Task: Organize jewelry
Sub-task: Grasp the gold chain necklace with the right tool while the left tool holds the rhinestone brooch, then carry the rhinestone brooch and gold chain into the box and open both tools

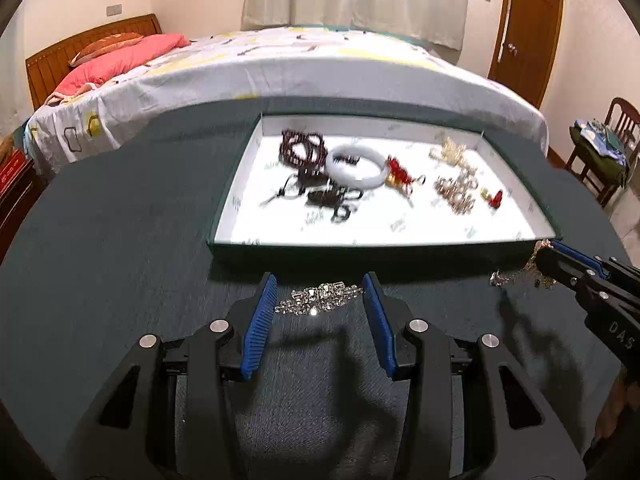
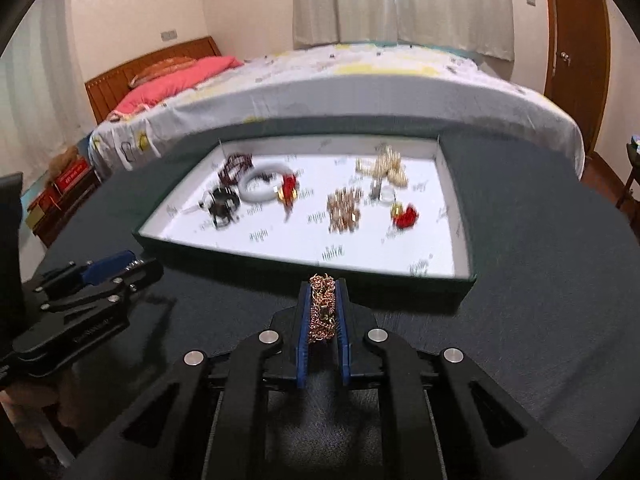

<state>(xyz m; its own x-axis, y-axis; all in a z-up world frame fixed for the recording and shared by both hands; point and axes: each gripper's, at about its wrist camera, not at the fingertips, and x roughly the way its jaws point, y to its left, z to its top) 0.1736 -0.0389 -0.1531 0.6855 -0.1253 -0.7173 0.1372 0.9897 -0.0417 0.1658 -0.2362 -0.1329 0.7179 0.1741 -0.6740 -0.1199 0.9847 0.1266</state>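
Note:
A crystal bracelet (image 1: 320, 297) lies on the dark cloth in front of the white-lined tray (image 1: 516, 236). My left gripper (image 1: 320, 286) is open, its blue pads on either side of the bracelet, not touching it. My right gripper (image 2: 323, 286) is shut on a gold chain bracelet (image 2: 322, 312), held just before the tray's near wall (image 2: 304, 276). In the left wrist view the right gripper (image 1: 544, 258) holds the chain (image 1: 520, 274) at the tray's near right corner. The tray holds a white bangle (image 1: 355, 166), dark beads (image 1: 302, 148), red charms (image 1: 398, 172) and gold pieces (image 1: 456, 192).
The tray sits on a table covered with dark green cloth (image 1: 120, 240). A bed (image 1: 280, 64) stands close behind the table. A wooden chair (image 1: 600, 148) is at the far right and a door (image 1: 528, 28) behind it.

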